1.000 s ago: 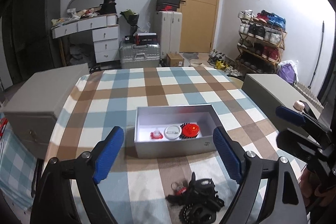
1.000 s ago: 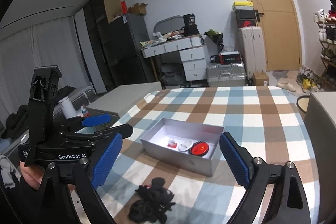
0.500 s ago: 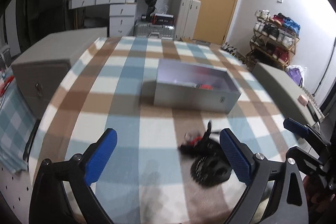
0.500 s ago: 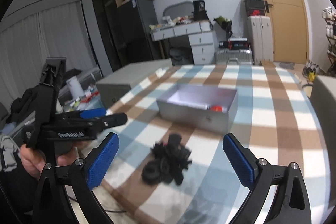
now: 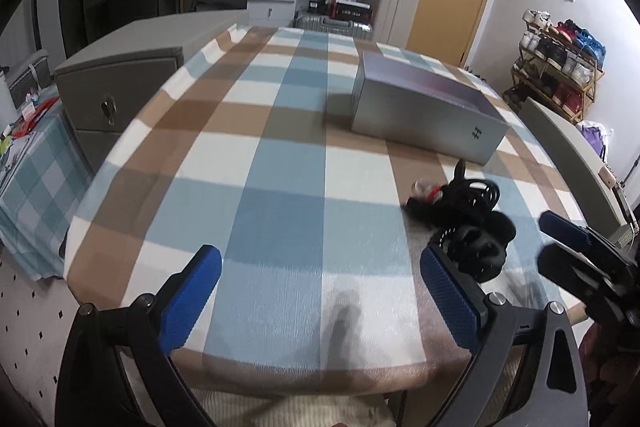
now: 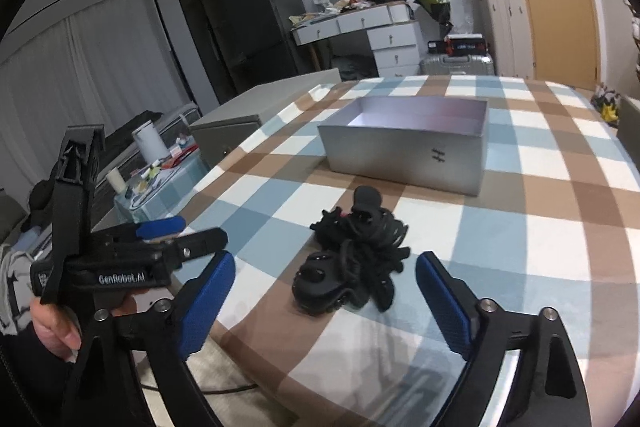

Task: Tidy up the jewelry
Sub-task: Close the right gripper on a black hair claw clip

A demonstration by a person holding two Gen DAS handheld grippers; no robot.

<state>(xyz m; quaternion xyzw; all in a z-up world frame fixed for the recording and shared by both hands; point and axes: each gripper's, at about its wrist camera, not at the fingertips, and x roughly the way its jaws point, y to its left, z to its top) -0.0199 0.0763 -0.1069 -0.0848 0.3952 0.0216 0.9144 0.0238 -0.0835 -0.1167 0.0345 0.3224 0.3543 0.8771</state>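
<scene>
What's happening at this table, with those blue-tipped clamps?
A person holds a two-finger gripper in each hand over a checked tablecloth. The right gripper has just been closing a little, lined up on a black tangle of hair ties and clips, not yet pinching it. The left gripper is wide open over bare cloth. The silver box waits behind the pile.

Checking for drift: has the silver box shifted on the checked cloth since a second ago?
Cannot tell. The silver box only looks different because both cameras dropped lower; its place against the checked cloth squares can't be matched.
</scene>
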